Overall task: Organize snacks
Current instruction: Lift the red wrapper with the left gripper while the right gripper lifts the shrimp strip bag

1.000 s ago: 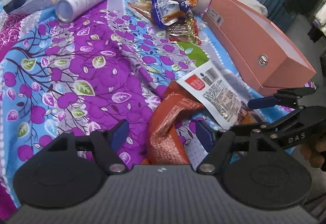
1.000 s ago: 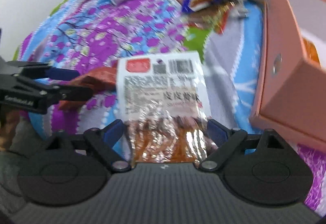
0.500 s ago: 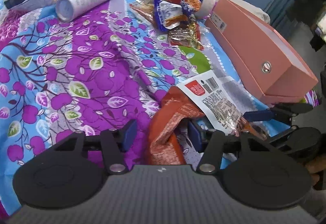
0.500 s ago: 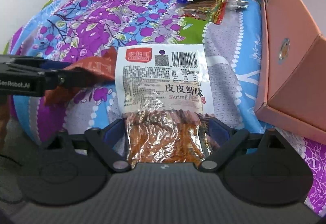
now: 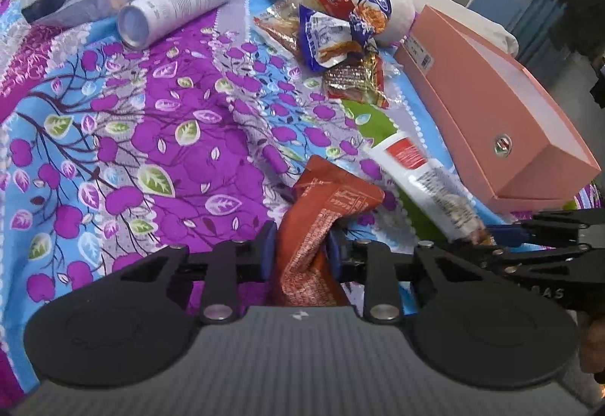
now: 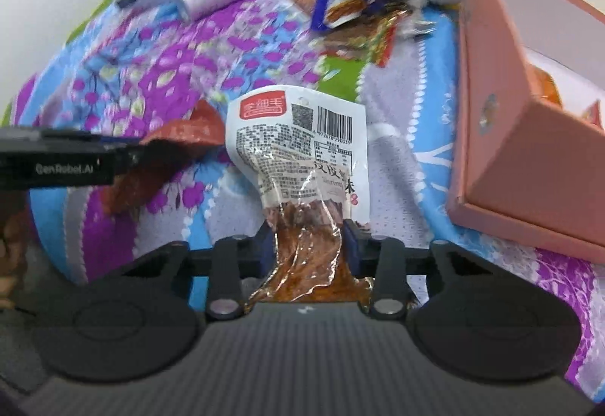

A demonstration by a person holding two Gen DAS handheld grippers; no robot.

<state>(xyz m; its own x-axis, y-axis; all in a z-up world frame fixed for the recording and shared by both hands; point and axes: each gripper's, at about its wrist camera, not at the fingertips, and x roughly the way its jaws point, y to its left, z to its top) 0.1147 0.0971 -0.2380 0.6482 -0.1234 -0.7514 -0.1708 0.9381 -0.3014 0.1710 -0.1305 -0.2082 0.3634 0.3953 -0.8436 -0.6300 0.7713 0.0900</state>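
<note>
A: We are clamping two packets at once. The left gripper has just been closing and is now squeezing the orange-brown packet at its near end, the foil crumpling between the blue pads. The right gripper has likewise been closing and is pinching the shrimp-strip packet at its clear lower end.

B: Both are lying on the flowered bedspread, near its front edge, with the open pink box just to the right. Are we gripping far enough in?

A: We are judging the holds as shallow, on loose film, so we are advising a slow, level lift. The shrimp-strip packet goes in first, being nearer the box, so the two arms are not crossing.

B: And the looks?

A: The shrimp-strip packet is showing a white label with a red logo and a barcode above a clear window of reddish strips. The other one is matte orange-brown with fine print, and it is bending upward. More wrapped snacks are waiting at the far side, beside a white cylinder.
</note>
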